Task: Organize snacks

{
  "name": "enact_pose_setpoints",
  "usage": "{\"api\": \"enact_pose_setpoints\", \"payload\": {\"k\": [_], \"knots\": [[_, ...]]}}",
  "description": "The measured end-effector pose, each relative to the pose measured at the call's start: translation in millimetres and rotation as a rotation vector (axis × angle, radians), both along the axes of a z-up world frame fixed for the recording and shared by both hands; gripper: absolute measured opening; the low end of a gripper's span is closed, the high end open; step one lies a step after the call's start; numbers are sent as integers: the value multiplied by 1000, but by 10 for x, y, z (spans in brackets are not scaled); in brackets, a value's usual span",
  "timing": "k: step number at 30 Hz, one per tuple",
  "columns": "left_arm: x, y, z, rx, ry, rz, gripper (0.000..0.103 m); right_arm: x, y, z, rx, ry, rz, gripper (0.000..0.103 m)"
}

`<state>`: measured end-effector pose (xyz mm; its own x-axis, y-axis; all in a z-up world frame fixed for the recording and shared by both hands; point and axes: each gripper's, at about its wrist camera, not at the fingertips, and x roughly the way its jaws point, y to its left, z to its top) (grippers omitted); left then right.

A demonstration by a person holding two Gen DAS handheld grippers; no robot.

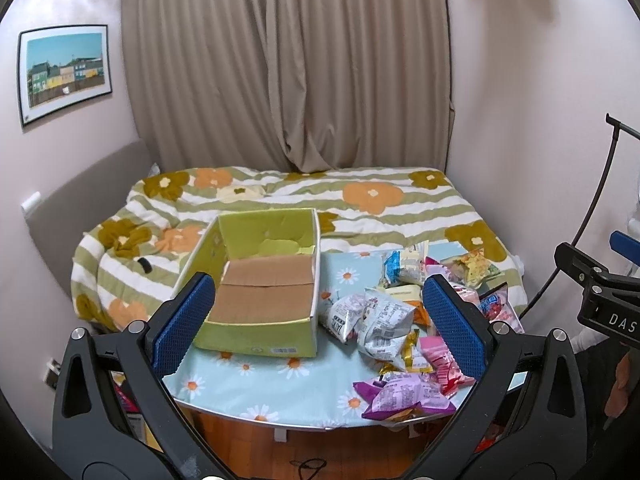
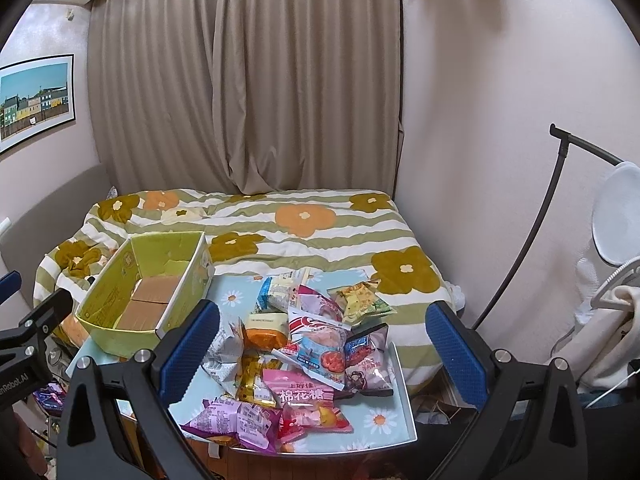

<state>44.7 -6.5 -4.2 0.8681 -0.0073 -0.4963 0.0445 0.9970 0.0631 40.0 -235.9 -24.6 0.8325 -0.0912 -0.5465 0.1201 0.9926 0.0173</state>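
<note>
A pile of snack packets [image 1: 394, 320] [image 2: 304, 348] lies on the right half of a small table with a daisy cloth [image 1: 256, 384] [image 2: 384, 416]. An open green cardboard box [image 1: 260, 280] [image 2: 148, 292], with nothing in it, stands on the table's left. My left gripper [image 1: 320, 328] is open, above the table's near edge, with the box's near right corner and a white packet [image 1: 380, 324] between its fingers. My right gripper [image 2: 320, 344] is open over the snack pile, with a pink marshmallow packet [image 2: 304, 396] and a purple packet [image 2: 232, 420] nearest.
A bed with a flowered green-striped quilt [image 1: 360, 208] [image 2: 300, 232] lies behind the table. Curtains hang behind it and walls stand at both sides. A black lamp stand [image 2: 520, 256] and white clothing [image 2: 600, 340] are at the right. The right gripper's body shows in the left wrist view [image 1: 604, 292].
</note>
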Motion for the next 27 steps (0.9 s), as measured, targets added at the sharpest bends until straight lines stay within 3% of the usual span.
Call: {"api": "enact_pose_setpoints", "payload": {"k": [27], "knots": [[-4,7,-31,-6,10,3,103,12,55,-51,2,3,5,103]]}}
